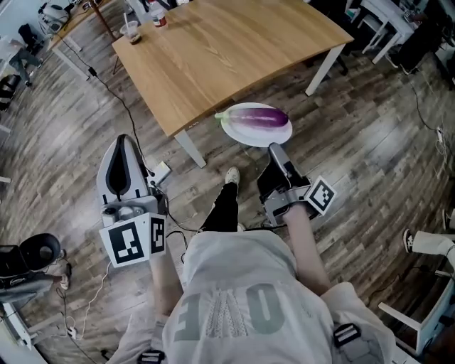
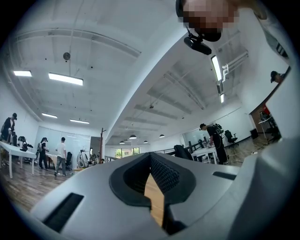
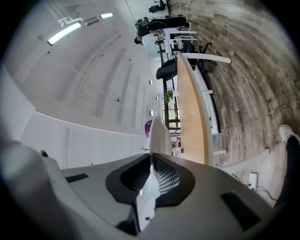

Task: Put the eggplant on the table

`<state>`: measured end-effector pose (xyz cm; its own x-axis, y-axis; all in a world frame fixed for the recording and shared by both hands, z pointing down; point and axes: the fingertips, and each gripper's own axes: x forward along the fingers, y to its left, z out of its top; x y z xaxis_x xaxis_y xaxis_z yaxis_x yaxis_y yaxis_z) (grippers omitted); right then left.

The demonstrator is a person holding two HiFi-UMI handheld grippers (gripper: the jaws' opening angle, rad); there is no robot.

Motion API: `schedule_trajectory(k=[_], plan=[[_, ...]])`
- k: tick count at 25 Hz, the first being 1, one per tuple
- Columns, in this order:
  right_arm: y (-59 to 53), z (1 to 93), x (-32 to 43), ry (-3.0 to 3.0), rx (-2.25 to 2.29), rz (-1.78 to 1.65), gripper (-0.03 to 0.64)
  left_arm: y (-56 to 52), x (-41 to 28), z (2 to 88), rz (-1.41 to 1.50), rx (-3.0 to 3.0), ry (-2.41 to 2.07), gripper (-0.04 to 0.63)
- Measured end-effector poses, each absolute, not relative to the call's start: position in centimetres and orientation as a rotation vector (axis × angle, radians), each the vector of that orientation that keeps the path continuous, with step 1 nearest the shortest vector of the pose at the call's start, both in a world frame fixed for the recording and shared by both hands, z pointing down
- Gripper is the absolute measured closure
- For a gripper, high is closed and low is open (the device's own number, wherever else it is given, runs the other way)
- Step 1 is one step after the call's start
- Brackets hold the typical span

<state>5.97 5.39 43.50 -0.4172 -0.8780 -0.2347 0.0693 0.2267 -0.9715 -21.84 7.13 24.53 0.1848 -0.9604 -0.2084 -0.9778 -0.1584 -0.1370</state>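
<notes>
A purple eggplant (image 1: 261, 116) lies on a white plate (image 1: 242, 133), held in the air just off the near edge of the wooden table (image 1: 213, 57). My right gripper (image 1: 276, 149) is shut on the plate's near rim. In the right gripper view the plate (image 3: 159, 136) runs edge-on between the pads, with a bit of the eggplant (image 3: 148, 127) past it and the table (image 3: 190, 112) beyond. My left gripper (image 1: 122, 146) hangs over the floor left of the table leg, jaws shut with nothing in them. The left gripper view shows only a thin slit between its pads (image 2: 161, 176).
A cup (image 1: 131, 31) and a bottle (image 1: 158, 14) stand at the table's far left corner. A white table leg (image 1: 190, 148) is close ahead, and a cable and power strip (image 1: 160, 173) lie on the floor. More desks (image 1: 387, 18) stand at the far right.
</notes>
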Motion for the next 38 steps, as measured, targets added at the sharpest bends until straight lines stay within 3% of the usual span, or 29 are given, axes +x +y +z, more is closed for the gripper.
schedule_trajectory(k=[22,38], plan=[[-16.2,41.8,7.8,1.686,-0.770,-1.273,0.589,-15.7,-18.8,25.4,0.138,-2.260,1.821,0.587],[-26.2,47.5,7.6,1.692,-0.776,-1.410,0.589,-25.5,-15.0,27.4,0.069,-2.324,1.860,0.588]])
